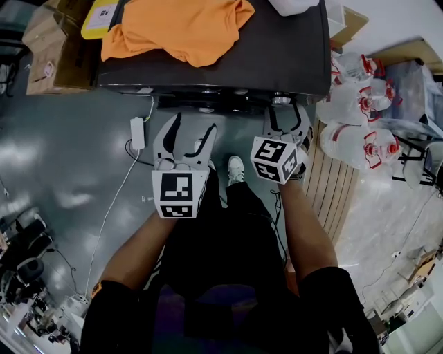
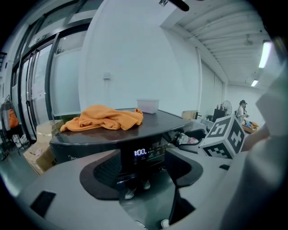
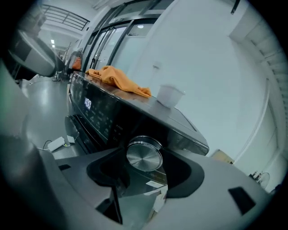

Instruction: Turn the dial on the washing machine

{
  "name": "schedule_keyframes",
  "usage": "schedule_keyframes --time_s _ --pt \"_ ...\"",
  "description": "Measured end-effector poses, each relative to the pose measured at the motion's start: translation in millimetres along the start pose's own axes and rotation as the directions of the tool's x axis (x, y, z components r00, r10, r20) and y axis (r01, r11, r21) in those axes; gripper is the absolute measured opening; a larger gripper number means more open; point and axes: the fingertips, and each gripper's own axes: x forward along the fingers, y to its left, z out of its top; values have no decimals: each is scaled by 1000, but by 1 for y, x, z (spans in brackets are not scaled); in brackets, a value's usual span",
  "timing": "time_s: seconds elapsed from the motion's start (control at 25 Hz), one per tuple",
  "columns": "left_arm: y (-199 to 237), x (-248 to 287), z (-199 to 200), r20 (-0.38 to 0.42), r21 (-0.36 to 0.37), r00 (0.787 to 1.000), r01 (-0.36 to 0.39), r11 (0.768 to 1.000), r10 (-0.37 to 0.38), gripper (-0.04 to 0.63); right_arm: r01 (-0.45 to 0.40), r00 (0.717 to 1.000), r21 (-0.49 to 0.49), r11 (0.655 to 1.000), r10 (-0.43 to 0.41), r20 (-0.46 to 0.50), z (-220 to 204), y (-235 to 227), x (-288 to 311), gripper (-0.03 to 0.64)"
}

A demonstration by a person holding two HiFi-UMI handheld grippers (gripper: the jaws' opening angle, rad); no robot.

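Closing in on the washing machine (image 1: 277, 48) from the front: the right gripper (image 3: 143, 179) has its jaws spread wide, with the dial (image 3: 144, 155) framed between the pads. I see no pad pressing on it. The dial is a round brushed-metal knob on the dark front panel, toward the right end, below the lid edge. The left gripper (image 2: 143, 173) is also spread and empty, aimed at the lit display (image 2: 140, 152) further left.

Risks, as I judge them: the metal face looks slick, so pads that close off-centre or catch only the rim could skid round without turning it. The right gripper comes in at a slant, so one pad may land first and push the knob sideways. A firm turn could also run past the wanted setting. The left gripper sits near the panel and could brush the controls.

An orange cloth (image 1: 183, 28) and a white container (image 3: 170, 95) lie on the lid, well clear.

Readable writing: the display shows "1:00". The small print along the panel, a sticker (image 3: 155, 184) below the dial and a yellow label (image 1: 100, 17) at the far left are all too small to read.
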Motion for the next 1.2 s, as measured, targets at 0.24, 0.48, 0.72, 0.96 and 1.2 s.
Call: schedule_keyframes --time_s 0.24,0.48,0.72,0.96,1.2 --pt "1 0 0 2 -6 1000 -1 1000 1 301 -79 997 216 973 78 11 -3 -3 1 275" --pt "-2 1 2 10 -8 1000 6 1000 -6 301 -167 986 437 884 158 57 -7 -8 3 275" --pt "-4 1 6 14 -6 1000 4 1000 -4 301 -177 984 433 884 171 54 -6 -10 2 278" --pt "-2 -2 17 41 -8 999 -11 1000 11 301 -182 982 297 937 156 107 19 -11 -25 278" --pt "-9 -19 41 96 -25 995 -11 1000 14 301 -260 956 219 940 220 193 58 -6 -72 284"
